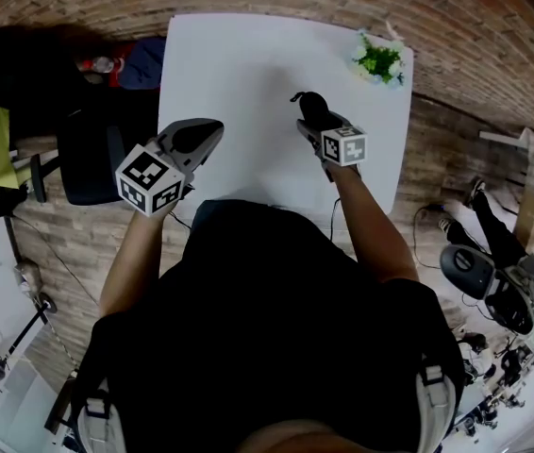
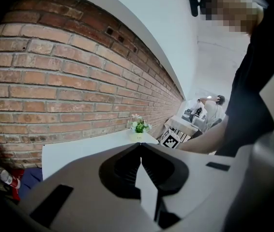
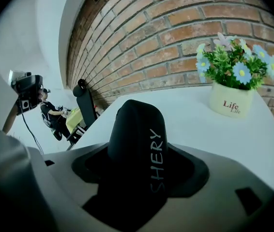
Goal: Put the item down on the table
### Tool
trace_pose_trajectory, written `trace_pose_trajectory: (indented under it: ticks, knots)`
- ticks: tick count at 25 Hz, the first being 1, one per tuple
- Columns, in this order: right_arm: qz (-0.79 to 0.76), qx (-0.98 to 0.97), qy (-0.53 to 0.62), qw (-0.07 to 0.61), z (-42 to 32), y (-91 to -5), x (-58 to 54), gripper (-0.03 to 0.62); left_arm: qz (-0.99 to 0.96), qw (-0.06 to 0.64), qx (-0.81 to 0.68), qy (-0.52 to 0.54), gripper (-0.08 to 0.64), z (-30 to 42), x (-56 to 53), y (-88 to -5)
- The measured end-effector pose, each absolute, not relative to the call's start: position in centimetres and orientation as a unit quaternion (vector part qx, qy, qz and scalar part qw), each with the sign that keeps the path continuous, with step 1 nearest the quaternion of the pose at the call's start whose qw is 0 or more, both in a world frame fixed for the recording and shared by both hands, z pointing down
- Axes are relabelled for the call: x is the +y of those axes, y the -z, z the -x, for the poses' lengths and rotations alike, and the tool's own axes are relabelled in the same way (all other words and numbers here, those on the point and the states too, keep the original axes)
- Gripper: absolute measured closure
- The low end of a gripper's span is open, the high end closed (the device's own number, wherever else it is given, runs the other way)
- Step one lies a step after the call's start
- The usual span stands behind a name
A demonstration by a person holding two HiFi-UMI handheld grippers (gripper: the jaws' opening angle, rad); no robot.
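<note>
Right gripper is clamped on the black item, over the middle of the table and apparently not down yet (left gripper pinched together, empty, at the left edge). Next: lower to contact, then release.

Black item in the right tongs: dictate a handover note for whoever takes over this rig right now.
right tongs: shut on the black soft item lettered SHERY, held over the white table.
left tongs: shut, empty, by the table's left edge.
A small pot of flowers stands at the table's far right corner.
Done: item gripped, over the table.
Left: lower it onto bare tabletop, probably short of the pot, then open the tongs.
</note>
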State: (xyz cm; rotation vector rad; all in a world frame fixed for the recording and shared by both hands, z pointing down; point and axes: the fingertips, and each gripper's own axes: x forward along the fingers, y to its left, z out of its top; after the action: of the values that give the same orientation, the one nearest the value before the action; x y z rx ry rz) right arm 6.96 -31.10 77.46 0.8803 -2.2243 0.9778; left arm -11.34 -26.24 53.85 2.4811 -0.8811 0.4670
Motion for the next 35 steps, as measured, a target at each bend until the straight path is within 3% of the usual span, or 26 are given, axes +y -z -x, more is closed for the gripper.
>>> trace_pose_trajectory:
  ticks: [35]
  knots:
    - [-0.322,-0.820,-0.333,0.335,-6.1,-84.0,-31.6,0.238,-0.900,0.253,-0.306,-0.178,0.548,10.4,-26.1,-55.9]
